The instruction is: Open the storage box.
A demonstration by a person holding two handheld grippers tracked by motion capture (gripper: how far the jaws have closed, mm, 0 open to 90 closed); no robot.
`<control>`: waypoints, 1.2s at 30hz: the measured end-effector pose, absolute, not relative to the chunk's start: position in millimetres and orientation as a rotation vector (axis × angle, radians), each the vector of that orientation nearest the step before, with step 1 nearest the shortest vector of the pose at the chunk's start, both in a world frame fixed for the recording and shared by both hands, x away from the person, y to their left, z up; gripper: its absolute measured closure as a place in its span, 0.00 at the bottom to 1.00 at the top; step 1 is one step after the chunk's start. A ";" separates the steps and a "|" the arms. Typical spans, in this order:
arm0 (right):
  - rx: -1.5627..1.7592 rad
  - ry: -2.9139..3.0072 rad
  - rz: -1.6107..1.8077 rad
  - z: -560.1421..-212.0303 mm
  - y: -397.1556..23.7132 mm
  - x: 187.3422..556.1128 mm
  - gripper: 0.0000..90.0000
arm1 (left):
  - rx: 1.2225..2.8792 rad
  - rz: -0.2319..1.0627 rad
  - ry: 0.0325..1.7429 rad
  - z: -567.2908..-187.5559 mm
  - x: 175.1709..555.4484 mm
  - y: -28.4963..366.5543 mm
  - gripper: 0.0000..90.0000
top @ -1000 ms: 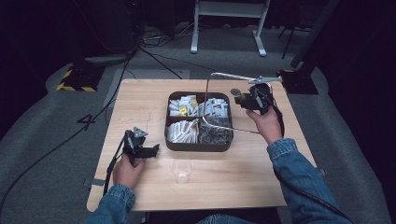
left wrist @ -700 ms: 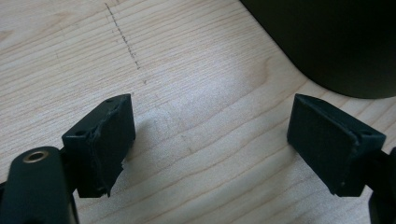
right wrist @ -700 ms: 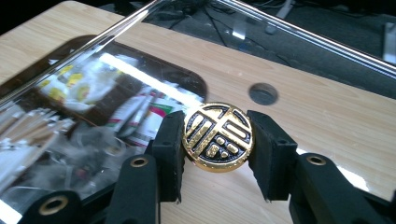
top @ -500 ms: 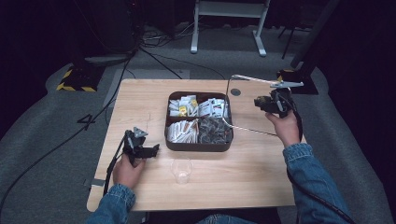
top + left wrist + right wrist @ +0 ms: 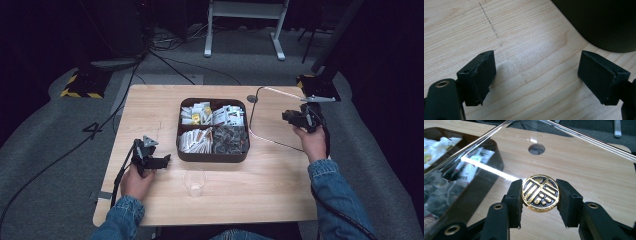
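Meanwhile, at a pale wooden table (image 5: 260, 185), the right gripper (image 5: 541, 202) has its two black jaws clamped on the round gold-and-black knob (image 5: 541, 193) of a clear lid (image 5: 469, 165), one pad pressing each side of the knob. In the high view the right gripper (image 5: 299, 119) sits at the table's right edge, well clear of the dark box (image 5: 212, 155), with the transparent lid (image 5: 260, 112) tilted beside it between the box and the hand, its near rim low toward the tabletop. Seen through the glass in the right gripper view, a rounded corner of the box and some of its packets show, and a small round hole (image 5: 536, 149) in the tabletop lies beyond.

The open box stands at the middle of the table, divided into four compartments: white and yellow sachets (image 5: 196, 113) at the far left, white packets (image 5: 228, 115) at the far right, pale paper sticks (image 5: 194, 141) at the near left, and dark wrapped pieces (image 5: 229, 139) at the near right. A clear plastic cup (image 5: 194, 181) stands upright just in front of the box.

The left gripper (image 5: 150, 159) rests low over the table to the left of the box. In its own view the left gripper (image 5: 536, 75) has its jaws wide apart, with bare wood between them and the box wall (image 5: 599, 22) just ahead.
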State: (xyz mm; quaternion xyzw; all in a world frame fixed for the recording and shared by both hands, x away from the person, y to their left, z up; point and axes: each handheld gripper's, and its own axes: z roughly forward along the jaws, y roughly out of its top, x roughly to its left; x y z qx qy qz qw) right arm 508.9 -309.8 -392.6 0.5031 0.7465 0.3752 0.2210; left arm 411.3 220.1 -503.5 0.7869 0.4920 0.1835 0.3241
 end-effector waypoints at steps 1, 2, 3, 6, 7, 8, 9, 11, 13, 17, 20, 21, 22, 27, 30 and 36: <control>1.402 2.062 1.023 -397.6 -314.1 508.9 0.65 | 2.066 0.482 1.286 -503.5 411.9 220.3 0.17; 1.407 2.060 1.020 -399.2 -315.4 508.8 0.65 | 2.074 0.480 1.272 -503.5 412.9 221.2 0.17; 1.409 2.061 1.015 -401.3 -317.5 508.7 0.65 | 2.076 0.479 1.269 -503.5 413.0 221.4 0.17; 1.415 2.057 1.006 -405.8 -321.6 508.6 0.65 | 2.075 0.479 1.270 -503.5 412.8 221.4 0.17; 1.426 2.049 1.003 -411.4 -326.1 508.4 0.65 | 2.074 0.479 1.271 -503.5 412.8 221.4 0.17; 1.428 2.045 1.004 -413.5 -327.4 508.4 0.65 | 2.075 0.479 1.271 -503.5 412.8 221.4 0.17; 1.428 2.045 1.004 -413.5 -327.4 508.4 0.65 | 2.075 0.479 1.271 -503.5 412.8 221.4 0.17; 1.454 2.034 0.998 -421.5 -331.5 508.9 0.65 | 2.075 0.478 1.271 -503.5 412.8 221.4 0.17; 1.455 2.035 0.993 -423.5 -332.3 509.3 0.65 | 2.075 0.479 1.271 -503.5 412.8 221.4 0.17; 1.462 2.053 0.968 -436.9 -333.3 512.6 0.65 | 2.075 0.478 1.271 -503.5 412.7 221.4 0.17; 1.467 2.068 0.953 -444.6 -332.3 514.8 0.65 | 2.075 0.478 1.271 -503.5 412.7 221.4 0.17; 1.472 2.069 0.949 -447.3 -331.3 514.9 0.65 | 2.075 0.479 1.271 -503.5 412.7 221.4 0.17; 1.469 2.072 0.947 -449.9 -330.7 514.8 0.65 | 2.074 0.478 1.271 -503.5 412.7 221.4 0.17; 1.486 2.092 0.940 -463.9 -327.6 515.2 0.65 | 2.075 0.479 1.271 -503.5 412.7 221.4 0.17; 1.504 2.100 0.924 -470.9 -326.2 515.7 0.65 | 2.075 0.479 1.271 -503.5 412.7 221.4 0.17; 1.515 2.115 0.901 -481.3 -326.1 517.0 0.65 | 2.075 0.479 1.271 -503.5 412.7 221.4 0.17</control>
